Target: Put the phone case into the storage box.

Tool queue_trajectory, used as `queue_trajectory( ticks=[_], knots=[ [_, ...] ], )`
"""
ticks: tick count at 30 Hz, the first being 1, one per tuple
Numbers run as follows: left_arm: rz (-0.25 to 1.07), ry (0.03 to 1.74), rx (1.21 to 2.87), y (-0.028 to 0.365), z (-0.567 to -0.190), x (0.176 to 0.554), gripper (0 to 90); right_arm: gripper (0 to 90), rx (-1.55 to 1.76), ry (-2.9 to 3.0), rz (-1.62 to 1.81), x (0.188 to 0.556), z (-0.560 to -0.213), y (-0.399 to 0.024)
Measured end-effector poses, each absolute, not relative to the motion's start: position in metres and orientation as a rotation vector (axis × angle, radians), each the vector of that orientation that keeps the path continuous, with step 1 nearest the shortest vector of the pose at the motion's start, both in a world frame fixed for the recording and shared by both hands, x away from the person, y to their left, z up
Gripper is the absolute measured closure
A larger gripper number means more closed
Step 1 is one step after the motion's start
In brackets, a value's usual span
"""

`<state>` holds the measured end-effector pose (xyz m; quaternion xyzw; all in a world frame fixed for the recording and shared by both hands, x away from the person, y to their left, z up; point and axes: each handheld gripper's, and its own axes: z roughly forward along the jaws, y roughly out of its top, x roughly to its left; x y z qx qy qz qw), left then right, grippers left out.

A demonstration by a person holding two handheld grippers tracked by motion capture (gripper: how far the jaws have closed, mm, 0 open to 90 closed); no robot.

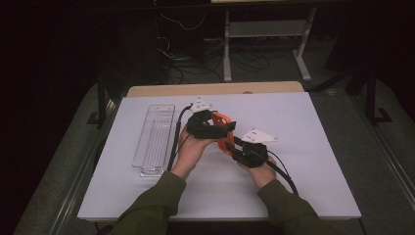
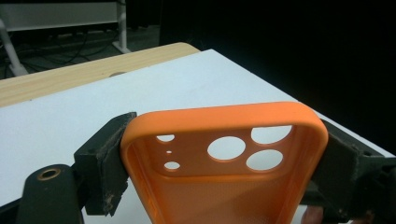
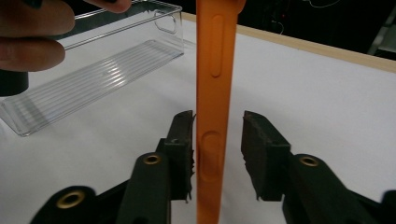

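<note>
My left gripper (image 2: 224, 163) is clamped across the width of the orange phone case (image 2: 224, 140), pads pressing both long edges near the camera cutouts. The case is held up off the white table (image 1: 303, 117), between my two hands, right of the clear plastic tray (image 1: 155, 137).

My right gripper (image 3: 217, 154) stands apart around the case's thin side edge: left pad just beside or barely touching it, right pad clear of it with a visible gap. So the whole load sits on the left grip.

Risks, as I judge them:
- The case looks soft; squeezed across its width it may bow and spring out of the left pads.
- The left hold is near one end only, so the free end could swing or sag.
- If I shut the right jaws off-centre, the pad could push the edge sideways and twist the case loose.
</note>
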<state>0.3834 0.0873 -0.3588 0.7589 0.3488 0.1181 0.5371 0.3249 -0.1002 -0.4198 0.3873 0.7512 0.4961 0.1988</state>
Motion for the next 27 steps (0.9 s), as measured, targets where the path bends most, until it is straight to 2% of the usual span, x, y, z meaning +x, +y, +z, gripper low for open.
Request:
queue_trajectory(
  ticks=[5,13,17,20,27],
  knots=[
    [0.287,0.832,1.813,0.0903,-0.3572,0.3829,15.8,42.7,1.077,2.106,1.393,0.3257,-0.4186,-0.0989],
    [0.291,0.839,1.814,0.0951,-0.3571,0.3818,15.7,28.6,1.064,2.122,1.376,0.3276,-0.4183,-0.0969],
    [0.290,0.840,1.807,0.0968,-0.3563,0.3814,15.7,11.8,1.047,2.139,1.368,0.3305,-0.4172,-0.0963],
    [0.290,0.842,1.809,0.0962,-0.3574,0.3813,15.6,3.0,1.037,2.157,1.346,0.3322,-0.4164,-0.0954],
    [0.287,0.839,1.818,0.0960,-0.3594,0.3816,15.6,0.0,1.010,2.185,1.317,0.3347,-0.4165,-0.0972]
  ],
)
